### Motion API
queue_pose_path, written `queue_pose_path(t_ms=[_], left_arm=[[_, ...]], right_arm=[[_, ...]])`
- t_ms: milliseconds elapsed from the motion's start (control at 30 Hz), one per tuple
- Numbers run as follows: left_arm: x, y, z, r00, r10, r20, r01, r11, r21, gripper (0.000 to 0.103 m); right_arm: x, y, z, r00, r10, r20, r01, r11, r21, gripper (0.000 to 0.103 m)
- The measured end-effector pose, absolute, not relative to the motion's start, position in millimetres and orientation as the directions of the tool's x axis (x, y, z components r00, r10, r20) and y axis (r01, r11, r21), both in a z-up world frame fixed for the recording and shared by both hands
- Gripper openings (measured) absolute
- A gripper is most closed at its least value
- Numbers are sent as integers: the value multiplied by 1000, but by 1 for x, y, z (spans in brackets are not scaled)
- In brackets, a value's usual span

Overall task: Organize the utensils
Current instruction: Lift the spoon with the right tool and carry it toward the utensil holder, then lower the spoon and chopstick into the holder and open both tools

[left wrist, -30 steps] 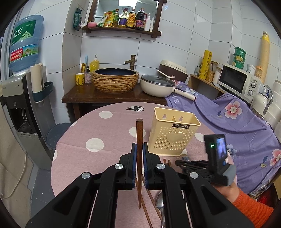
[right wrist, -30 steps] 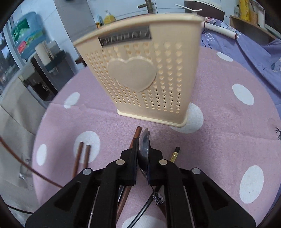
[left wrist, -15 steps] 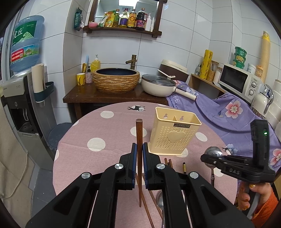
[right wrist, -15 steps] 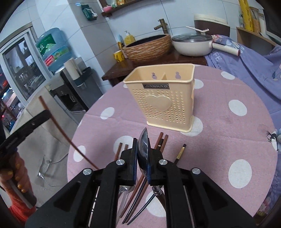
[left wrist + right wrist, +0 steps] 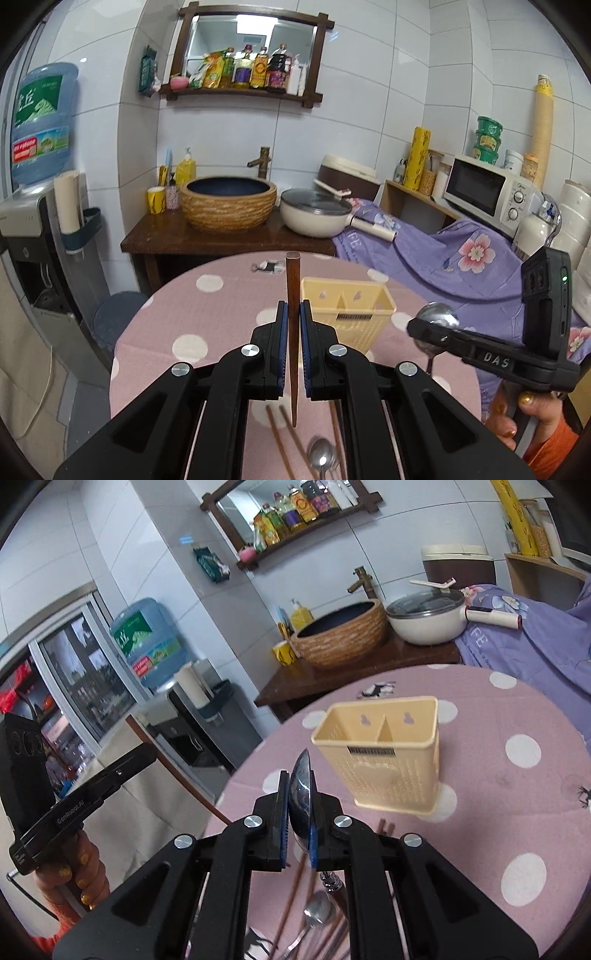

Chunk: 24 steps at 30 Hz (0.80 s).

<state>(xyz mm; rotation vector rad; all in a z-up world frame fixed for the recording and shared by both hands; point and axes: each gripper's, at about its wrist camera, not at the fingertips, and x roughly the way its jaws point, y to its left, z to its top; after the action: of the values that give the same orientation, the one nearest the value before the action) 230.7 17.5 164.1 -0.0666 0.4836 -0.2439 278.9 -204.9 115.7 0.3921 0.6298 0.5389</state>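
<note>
My left gripper is shut on a brown wooden chopstick that stands upright between the pads, held well above the table. My right gripper is shut on the bowl of a metal spoon; in the left wrist view that spoon shows at the right. The cream two-compartment utensil holder stands on the pink dotted table, below and ahead of both grippers, and shows in the right wrist view. More chopsticks and a spoon lie on the table beneath.
The round table has a pink cloth with white dots. Behind it stand a wooden counter with a woven basin and a pan. A water dispenser is at the left, a microwave at the right.
Both grippers have risen higher above the table, each still holding its utensil. The right gripper came up from the table beside the holder, lifting the spoon.
</note>
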Motion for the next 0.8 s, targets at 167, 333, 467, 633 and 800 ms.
queue_pose_path(t_ms=[167, 333, 467, 633, 800], left_arm=[[257, -1, 210, 880, -272, -388, 245, 962, -118, 7], [295, -18, 246, 897, -289, -336, 246, 955, -164, 7], [326, -32, 249, 914, -265, -306, 221, 960, -172, 7], [350, -43, 216, 902, -245, -356, 197, 966, -165, 7], [360, -47, 171, 869, -253, -424, 199, 966, -167, 7]], right_arm=[[306, -206, 159, 747, 564, -352, -375, 795, 477, 9], [345, -207, 192, 817, 515, -258, -371, 813, 449, 9], [380, -211, 193, 864, 448, -231, -328, 848, 417, 9], [413, -218, 157, 868, 409, -282, -265, 861, 434, 9], [413, -218, 112, 855, 391, -341, -231, 875, 425, 9]])
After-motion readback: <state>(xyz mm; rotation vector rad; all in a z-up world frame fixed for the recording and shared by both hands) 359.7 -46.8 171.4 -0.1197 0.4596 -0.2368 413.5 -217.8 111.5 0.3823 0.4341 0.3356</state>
